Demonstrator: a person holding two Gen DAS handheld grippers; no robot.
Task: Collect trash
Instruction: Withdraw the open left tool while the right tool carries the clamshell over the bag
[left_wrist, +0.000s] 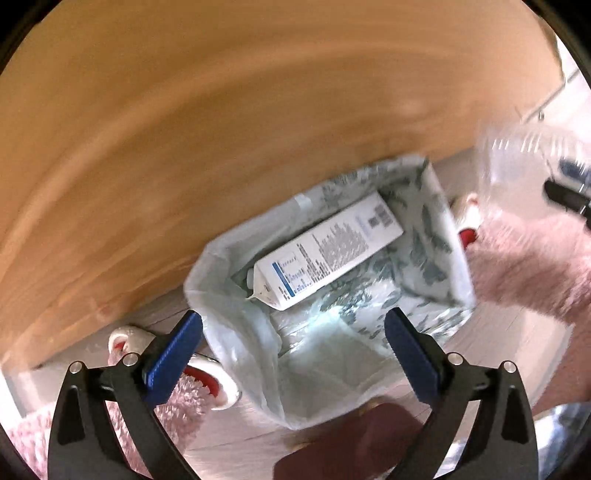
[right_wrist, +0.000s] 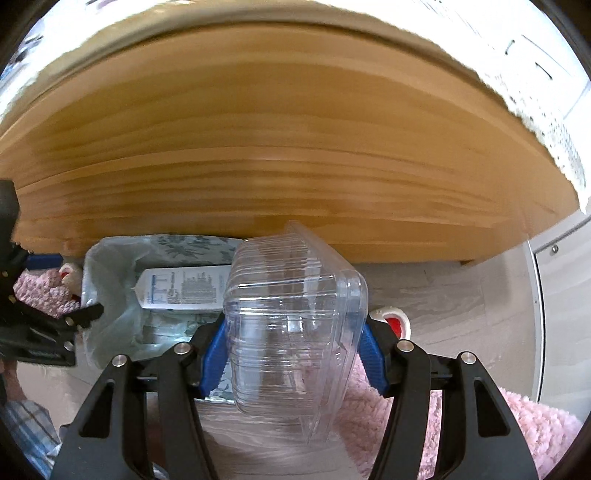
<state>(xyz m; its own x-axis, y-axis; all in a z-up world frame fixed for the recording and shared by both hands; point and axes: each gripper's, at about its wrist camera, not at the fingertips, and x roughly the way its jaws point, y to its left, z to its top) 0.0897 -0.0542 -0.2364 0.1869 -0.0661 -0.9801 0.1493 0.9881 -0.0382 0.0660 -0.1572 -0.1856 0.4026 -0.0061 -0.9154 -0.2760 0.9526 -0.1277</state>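
Note:
A bin lined with a pale leaf-print bag (left_wrist: 439, 236) (right_wrist: 107, 273) stands on the floor under a wooden table. Inside it lies a white carton with blue print (left_wrist: 325, 247) (right_wrist: 181, 288). My left gripper (left_wrist: 295, 332) hovers above the bin's near rim, open, with nothing between its blue pads (left_wrist: 173, 350). My right gripper (right_wrist: 291, 343) is shut on a clear plastic clamshell container (right_wrist: 295, 321), held just right of the bin. The same container (left_wrist: 517, 162) shows blurred at the right edge of the left wrist view.
The wooden tabletop (left_wrist: 184, 129) (right_wrist: 277, 166) fills the upper part of both views. Pink fluffy fabric (left_wrist: 528, 266) (right_wrist: 406, 417) and red-and-white slippers (left_wrist: 207, 369) (right_wrist: 393, 321) lie on the pale floor around the bin. A white cabinet (right_wrist: 561, 295) stands at the right.

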